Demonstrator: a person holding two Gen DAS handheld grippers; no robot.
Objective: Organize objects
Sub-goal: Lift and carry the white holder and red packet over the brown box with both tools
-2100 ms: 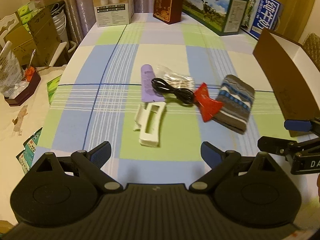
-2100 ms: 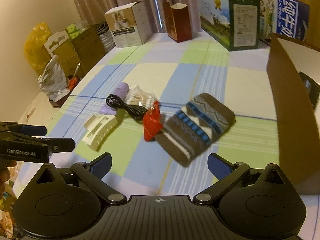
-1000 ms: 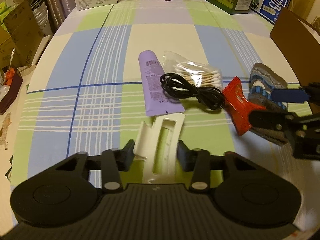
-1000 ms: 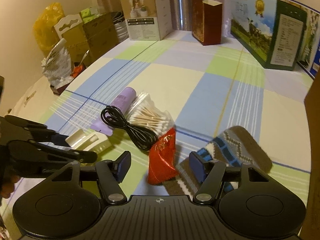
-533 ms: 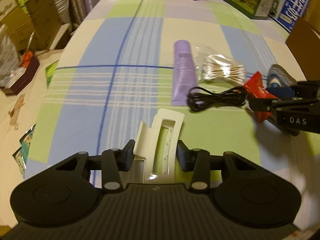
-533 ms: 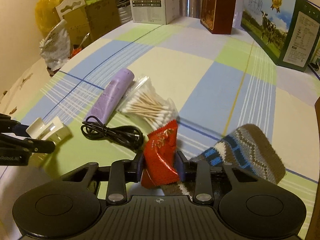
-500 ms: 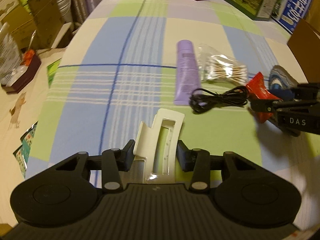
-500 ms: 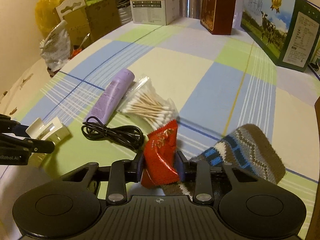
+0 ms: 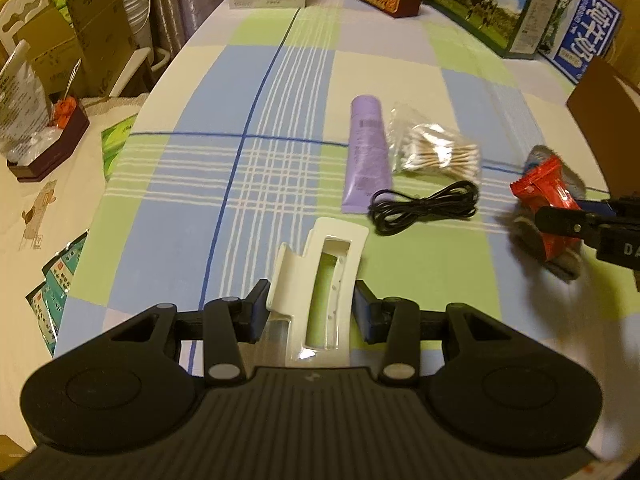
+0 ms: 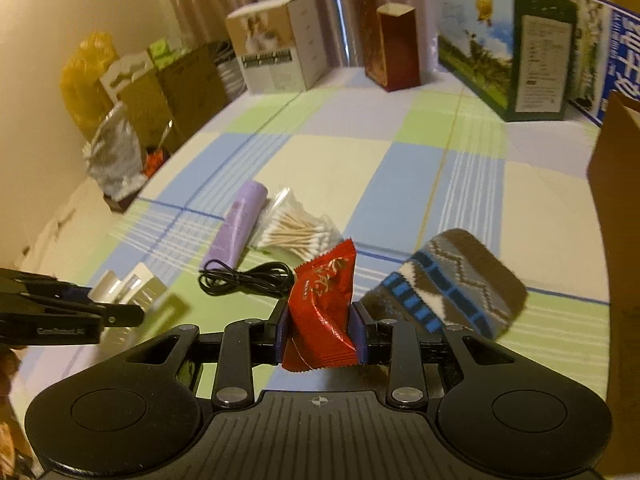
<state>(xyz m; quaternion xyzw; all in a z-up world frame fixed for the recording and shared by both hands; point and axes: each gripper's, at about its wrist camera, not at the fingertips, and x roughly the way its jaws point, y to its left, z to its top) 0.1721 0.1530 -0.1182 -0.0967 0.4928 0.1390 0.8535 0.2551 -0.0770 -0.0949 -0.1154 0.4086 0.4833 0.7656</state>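
Note:
My left gripper (image 9: pixel 310 312) is shut on a white plastic holder (image 9: pixel 320 284), lifted a little off the checked tablecloth (image 9: pixel 256 80). Over at the right, my right gripper (image 10: pixel 320 338) is shut on a red snack packet (image 10: pixel 324 304), also raised; the same packet (image 9: pixel 546 200) and gripper tip show at the right edge of the left wrist view. On the cloth lie a purple tube (image 9: pixel 366 152), a bag of cotton swabs (image 9: pixel 436 152), a coiled black cable (image 9: pixel 424 206) and a patterned knitted sock (image 10: pixel 452 284).
A brown cardboard box (image 10: pixel 618 208) stands at the right edge. Printed cartons (image 10: pixel 508 44), a dark red box (image 10: pixel 394 46) and a white box (image 10: pixel 276 54) line the far edge. Bags and boxes crowd the floor at the left (image 10: pixel 132 92).
The right gripper shut on the red packet and lifted it off the sock. The left gripper, holding the white holder, drew back and rose slightly.

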